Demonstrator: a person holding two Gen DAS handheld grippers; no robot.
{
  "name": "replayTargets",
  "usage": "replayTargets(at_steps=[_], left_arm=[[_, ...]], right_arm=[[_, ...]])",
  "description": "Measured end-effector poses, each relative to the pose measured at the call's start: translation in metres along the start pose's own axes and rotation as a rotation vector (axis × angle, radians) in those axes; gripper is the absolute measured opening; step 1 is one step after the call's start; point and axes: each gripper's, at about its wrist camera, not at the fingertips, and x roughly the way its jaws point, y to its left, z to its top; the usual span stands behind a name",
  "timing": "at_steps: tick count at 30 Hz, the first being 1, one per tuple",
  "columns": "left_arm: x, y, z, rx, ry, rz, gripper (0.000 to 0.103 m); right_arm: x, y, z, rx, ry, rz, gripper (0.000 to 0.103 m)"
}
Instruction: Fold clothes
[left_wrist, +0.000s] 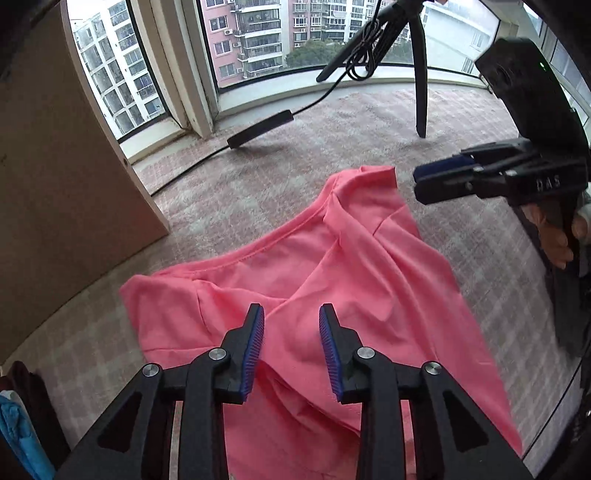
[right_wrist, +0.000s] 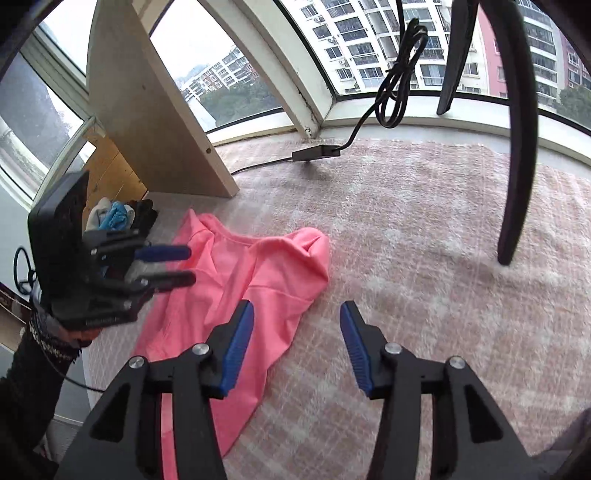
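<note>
A pink shirt (left_wrist: 332, 280) lies crumpled on the pale checked cloth surface (left_wrist: 280, 147); it also shows in the right wrist view (right_wrist: 251, 280). My left gripper (left_wrist: 291, 314) is open and empty, held just above the shirt's middle; it also shows in the right wrist view (right_wrist: 183, 266) at the left over the shirt's left edge. My right gripper (right_wrist: 297, 314) is open and empty, above the shirt's right edge and the cloth. It also shows in the left wrist view (left_wrist: 428, 181), to the right of the shirt's raised sleeve.
A tripod (left_wrist: 421, 74) stands at the back by the curved window, with a cable and black adapter (left_wrist: 258, 129) on the cloth. A wooden panel (left_wrist: 66, 177) stands at the left. A pile of other clothes (right_wrist: 118, 216) lies beside the panel.
</note>
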Motion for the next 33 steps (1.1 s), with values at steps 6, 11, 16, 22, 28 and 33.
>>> replayTargets(at_steps=[6, 11, 16, 22, 28, 33], left_arm=[[0.0, -0.009, -0.004, 0.008, -0.035, 0.0, 0.001], [-0.014, -0.003, -0.008, -0.017, -0.083, 0.073, 0.002], [-0.001, 0.018, -0.012, -0.091, -0.033, 0.072, 0.011], [-0.049, 0.03, -0.026, -0.174, -0.13, 0.028, 0.019], [-0.135, 0.033, -0.076, -0.257, -0.243, 0.015, 0.025], [-0.188, 0.026, -0.139, -0.303, -0.265, 0.053, 0.029]], right_arm=[[0.021, -0.002, 0.002, -0.01, 0.018, 0.05, 0.026], [0.011, -0.007, 0.0, -0.03, -0.008, 0.02, 0.003], [0.01, -0.014, 0.007, -0.022, 0.013, -0.068, 0.005], [-0.006, 0.016, 0.002, -0.113, -0.042, -0.064, 0.013], [-0.008, 0.053, -0.012, -0.18, -0.004, 0.045, 0.032], [-0.035, 0.084, -0.04, -0.182, -0.007, 0.127, 0.032]])
